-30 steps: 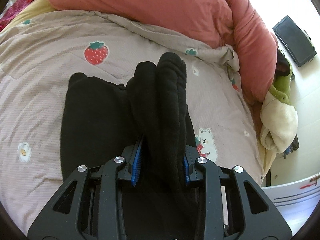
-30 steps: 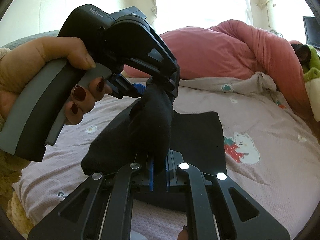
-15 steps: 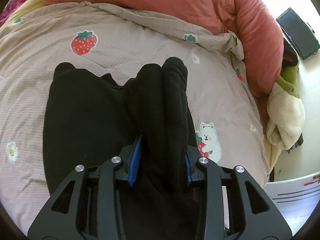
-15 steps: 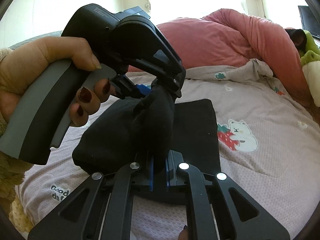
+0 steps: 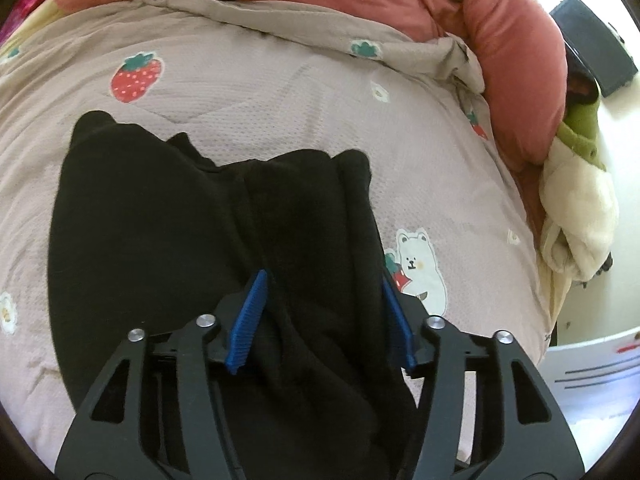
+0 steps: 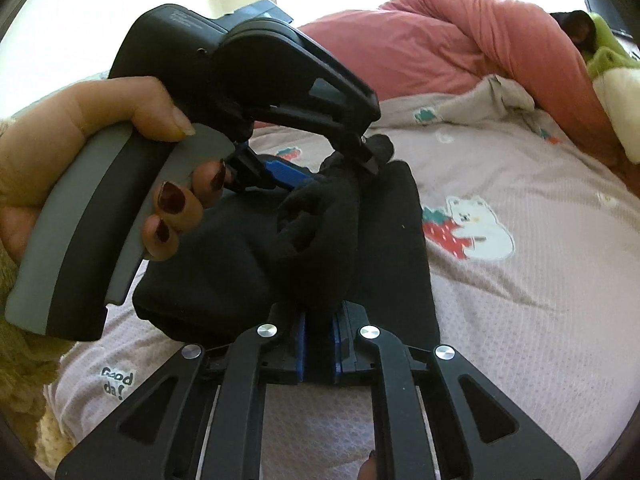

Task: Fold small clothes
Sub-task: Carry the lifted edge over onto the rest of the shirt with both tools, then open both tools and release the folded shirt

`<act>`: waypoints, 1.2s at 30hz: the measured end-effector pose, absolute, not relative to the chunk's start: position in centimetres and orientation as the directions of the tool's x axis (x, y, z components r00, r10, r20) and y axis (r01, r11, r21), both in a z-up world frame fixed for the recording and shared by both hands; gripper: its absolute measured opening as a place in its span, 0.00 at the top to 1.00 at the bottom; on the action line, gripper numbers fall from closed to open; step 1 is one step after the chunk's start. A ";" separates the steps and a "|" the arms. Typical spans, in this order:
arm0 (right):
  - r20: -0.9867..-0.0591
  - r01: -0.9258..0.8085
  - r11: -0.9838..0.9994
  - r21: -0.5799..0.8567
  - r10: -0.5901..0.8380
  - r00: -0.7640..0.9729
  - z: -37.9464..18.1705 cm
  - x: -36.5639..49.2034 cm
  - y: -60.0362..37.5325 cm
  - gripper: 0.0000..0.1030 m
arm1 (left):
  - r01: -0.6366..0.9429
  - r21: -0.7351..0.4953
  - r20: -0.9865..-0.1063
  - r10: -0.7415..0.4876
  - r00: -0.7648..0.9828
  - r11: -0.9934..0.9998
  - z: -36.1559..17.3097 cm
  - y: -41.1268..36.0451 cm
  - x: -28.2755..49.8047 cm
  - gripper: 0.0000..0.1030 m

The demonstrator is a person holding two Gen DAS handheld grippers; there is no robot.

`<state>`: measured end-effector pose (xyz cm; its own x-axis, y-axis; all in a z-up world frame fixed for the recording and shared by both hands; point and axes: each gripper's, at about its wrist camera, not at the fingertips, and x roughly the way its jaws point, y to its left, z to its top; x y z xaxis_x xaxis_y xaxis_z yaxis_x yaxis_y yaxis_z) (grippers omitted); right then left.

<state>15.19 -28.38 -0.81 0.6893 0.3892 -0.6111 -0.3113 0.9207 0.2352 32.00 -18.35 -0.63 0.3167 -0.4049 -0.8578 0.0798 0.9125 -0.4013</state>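
Observation:
A black fleece garment [image 5: 168,240] lies on the bed, partly folded, with a thick bunched fold [image 5: 320,220] running up between my left gripper's fingers. My left gripper [image 5: 324,296] stands wider than before, its blue pads beside the fold. My right gripper [image 6: 320,332] is shut on a bunched edge of the same black garment [image 6: 312,240]. In the right wrist view the left gripper [image 6: 320,168] is just ahead, held by a hand with dark red nails, over the garment.
The bed has a pale pink quilt [image 5: 280,80] with strawberry and bear prints. A salmon duvet [image 5: 500,40] is heaped along the far and right sides. A cream and green plush [image 5: 576,216] lies at the right edge. A white box [image 5: 592,376] stands beside the bed.
My left gripper's jaws have spread apart around the fold. The black fold has dropped lower and flatter onto the garment. My right gripper keeps its hold.

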 end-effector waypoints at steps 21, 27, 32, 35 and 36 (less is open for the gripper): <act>-0.648 -0.227 0.878 0.421 0.466 0.602 -1.7 15.0 -31.4 0.57 | 0.127 -0.433 -0.830 -0.450 0.330 0.892 -0.1 -19.2 30.7 0.25; -0.646 -0.207 0.879 0.430 0.460 0.609 -1.3 14.8 -32.3 0.46 | 0.125 -0.438 -0.826 -0.453 0.336 0.890 0.4 -18.7 30.3 0.21; -0.645 -0.193 0.881 0.431 0.451 0.617 -0.8 14.4 -33.0 0.42 | 0.127 -0.454 -0.806 -0.467 0.364 0.882 1.8 -17.8 29.6 0.17; -0.631 -0.197 0.887 0.417 0.439 0.639 0.2 14.3 -33.5 0.39 | 0.127 -0.448 -0.795 -0.460 0.396 0.885 3.0 -16.6 29.0 0.17; -0.625 -0.202 0.887 0.414 0.439 0.645 0.6 14.5 -33.6 0.39 | 0.124 -0.445 -0.793 -0.455 0.405 0.887 3.2 -16.2 28.9 0.16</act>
